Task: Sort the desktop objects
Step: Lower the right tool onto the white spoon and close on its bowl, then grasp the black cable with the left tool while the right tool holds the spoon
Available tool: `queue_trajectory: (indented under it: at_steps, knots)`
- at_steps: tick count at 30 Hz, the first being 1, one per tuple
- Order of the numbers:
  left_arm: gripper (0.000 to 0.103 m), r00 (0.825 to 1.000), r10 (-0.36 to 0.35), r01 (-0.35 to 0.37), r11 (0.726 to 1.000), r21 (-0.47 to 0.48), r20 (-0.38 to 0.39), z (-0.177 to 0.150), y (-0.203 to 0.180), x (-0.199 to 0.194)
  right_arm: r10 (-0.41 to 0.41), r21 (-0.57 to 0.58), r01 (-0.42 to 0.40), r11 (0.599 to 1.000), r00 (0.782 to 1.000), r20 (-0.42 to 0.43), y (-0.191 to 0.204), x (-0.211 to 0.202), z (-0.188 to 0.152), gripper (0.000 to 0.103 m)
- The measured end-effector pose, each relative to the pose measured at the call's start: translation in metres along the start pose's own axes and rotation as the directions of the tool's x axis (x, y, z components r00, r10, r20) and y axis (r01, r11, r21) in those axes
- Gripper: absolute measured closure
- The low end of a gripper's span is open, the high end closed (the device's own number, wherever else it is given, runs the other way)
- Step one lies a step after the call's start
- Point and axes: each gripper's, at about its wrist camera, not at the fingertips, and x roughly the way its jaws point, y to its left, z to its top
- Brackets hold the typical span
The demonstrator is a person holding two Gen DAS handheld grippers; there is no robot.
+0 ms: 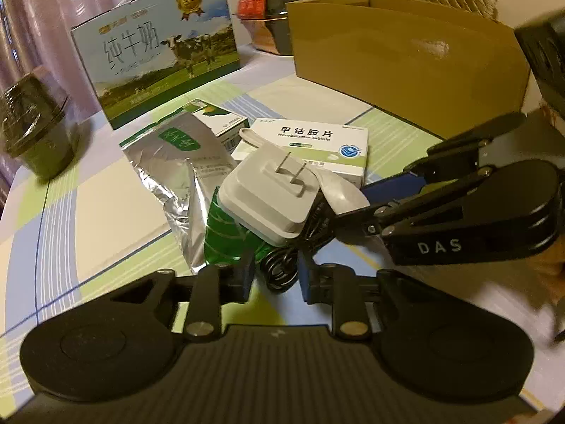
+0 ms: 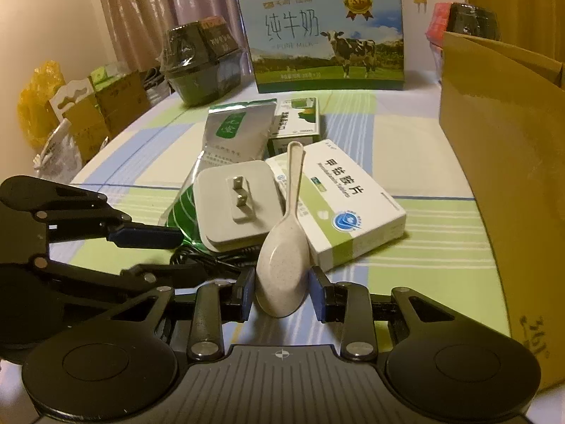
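Note:
A white charger [image 1: 268, 194] [image 2: 233, 205] lies prongs up on a green packet [image 1: 226, 233], its black cable [image 1: 279, 268] coiled in front. My left gripper [image 1: 277, 282] [image 2: 187, 252] is shut on that cable. A speckled beige spoon [image 2: 282, 268] [image 1: 339, 190] leans with its handle on a white medicine box [image 2: 353, 205] [image 1: 317, 145]. My right gripper [image 2: 282, 296] [image 1: 349, 201] is shut on the spoon's bowl. Behind these lie a silver foil pouch [image 1: 176, 162] [image 2: 233, 134] and a small green-white box [image 2: 296, 120].
An open cardboard box [image 1: 406, 63] [image 2: 501, 141] stands at the right. A milk carton [image 1: 155, 60] [image 2: 325, 35] and a dark wrapped bowl [image 1: 35, 134] [image 2: 201, 67] stand at the back of the checked tablecloth [image 1: 106, 212]. Boxes and bags are stacked beyond the table's left edge.

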Motion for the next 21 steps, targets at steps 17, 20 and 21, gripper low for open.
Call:
queue_trajectory:
  at_steps: [17,20,21]
  knots:
    - [0.096,0.993,-0.096,0.091,0.994,-0.064,-0.072,-0.01,-0.042,-0.014,-0.072,-0.021,0.072,0.997,0.997,-0.033,-0.013,-0.065,-0.046,0.073]
    - [0.093,0.993,-0.091,0.086,0.994,-0.064,-0.075,-0.016,-0.058,-0.023,-0.083,-0.036,0.082,0.996,0.996,-0.024,-0.012,-0.072,-0.053,0.073]
    - [0.092,0.994,-0.078,0.073,0.995,-0.072,-0.072,-0.018,-0.061,-0.025,-0.088,-0.042,0.087,0.995,0.996,-0.019,-0.012,-0.072,-0.055,0.073]
